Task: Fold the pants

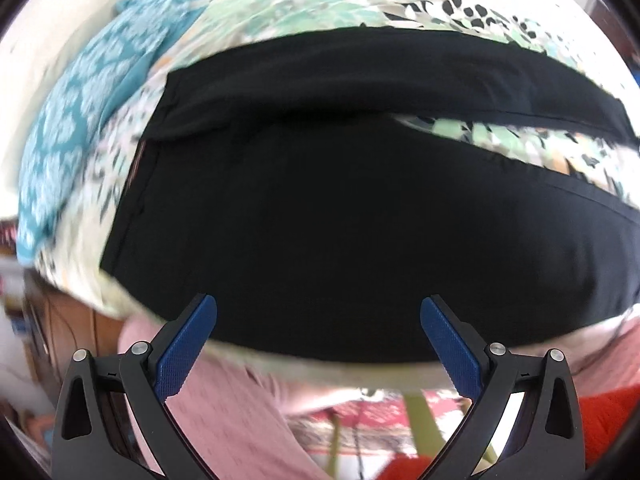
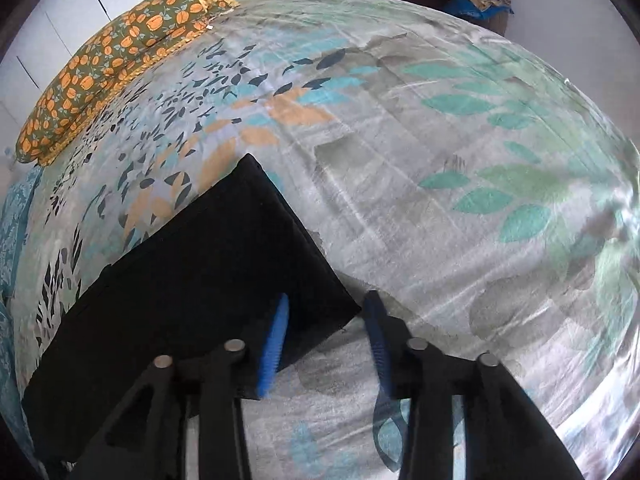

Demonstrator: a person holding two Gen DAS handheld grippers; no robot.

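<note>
Black pants (image 1: 340,216) lie flat on a leaf-print bed sheet (image 1: 280,12), waist end at the left, two legs running right with a strip of sheet between them. My left gripper (image 1: 318,308) is open and empty, held above the near edge of the pants. In the right wrist view the leg ends of the pants (image 2: 200,292) lie at the lower left. My right gripper (image 2: 326,304) is open, its jaws on either side of the near hem corner, not closed on it.
A teal patterned pillow (image 1: 76,120) lies at the left of the bed. An orange-flowered pillow (image 2: 116,64) lies at the far left corner. A person in a pink top (image 1: 224,408) stands at the bed's near edge. The bed sheet (image 2: 460,200) stretches to the right.
</note>
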